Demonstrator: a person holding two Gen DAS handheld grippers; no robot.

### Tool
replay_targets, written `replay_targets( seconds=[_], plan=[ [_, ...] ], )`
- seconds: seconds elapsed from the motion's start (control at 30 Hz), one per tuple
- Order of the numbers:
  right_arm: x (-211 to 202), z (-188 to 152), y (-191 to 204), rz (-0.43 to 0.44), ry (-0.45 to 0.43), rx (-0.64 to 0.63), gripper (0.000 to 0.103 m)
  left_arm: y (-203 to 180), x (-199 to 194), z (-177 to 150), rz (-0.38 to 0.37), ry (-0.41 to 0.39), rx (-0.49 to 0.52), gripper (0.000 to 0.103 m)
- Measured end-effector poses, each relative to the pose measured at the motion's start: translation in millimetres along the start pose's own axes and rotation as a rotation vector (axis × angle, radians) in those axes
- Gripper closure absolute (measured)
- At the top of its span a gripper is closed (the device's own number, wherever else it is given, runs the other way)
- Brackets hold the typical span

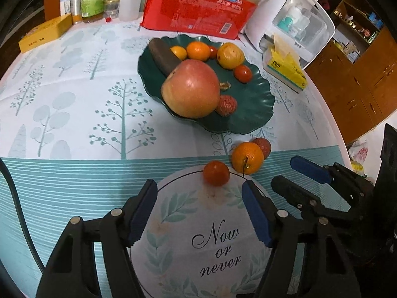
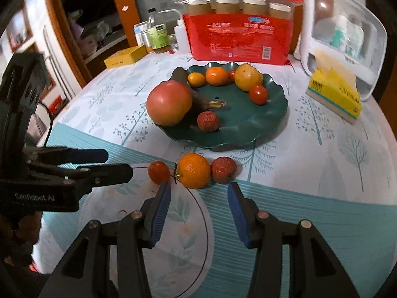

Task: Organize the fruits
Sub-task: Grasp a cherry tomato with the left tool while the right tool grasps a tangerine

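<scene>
Left wrist view: left gripper sits nearest, jaws apart w/ nothing between them, over a round printed mat; small tomato lies on the mat's far edge just ahead of the tips, tangerine and lychee just beyond to the right, green plate of fruit farther back. Right wrist view: right gripper also parted and empty, tangerine just ahead betw. its tips, tomato touching-close at its left, lychee at its right; left gripper enters from the left, near the tomato.
</scene>
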State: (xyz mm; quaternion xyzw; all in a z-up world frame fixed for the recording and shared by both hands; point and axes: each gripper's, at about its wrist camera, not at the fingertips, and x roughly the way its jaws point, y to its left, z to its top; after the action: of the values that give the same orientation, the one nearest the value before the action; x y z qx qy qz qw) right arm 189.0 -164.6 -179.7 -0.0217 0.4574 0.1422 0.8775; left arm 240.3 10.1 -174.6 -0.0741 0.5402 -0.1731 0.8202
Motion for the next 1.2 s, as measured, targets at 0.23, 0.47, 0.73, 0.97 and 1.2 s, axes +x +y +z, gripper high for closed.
replay_targets(
  seconds=[0.23,0.47,0.73,0.97,1.2],
  plan=[
    [13,1,3,-0.017,-0.021,-0.078,0.055,1,19,5,-0.016,0.025,-0.009,0.039],
    [24,4,2,-0.006,-0.025,-0.11,0.056,-1,31,9,-0.029,0.047,-0.006,0.043],
    [29,7,3,0.008,-0.032,-0.143,0.064,-4,43,12,-0.027,0.073,-0.007,0.047],
    [31,8,8,0.013,-0.033,-0.18,0.064,-6,48,15,-0.026,0.071,-0.003,0.054],
    [35,9,18,-0.011,-0.028,-0.232,0.064,-15,53,14,-0.059,0.083,0.013,0.068]
  ],
)
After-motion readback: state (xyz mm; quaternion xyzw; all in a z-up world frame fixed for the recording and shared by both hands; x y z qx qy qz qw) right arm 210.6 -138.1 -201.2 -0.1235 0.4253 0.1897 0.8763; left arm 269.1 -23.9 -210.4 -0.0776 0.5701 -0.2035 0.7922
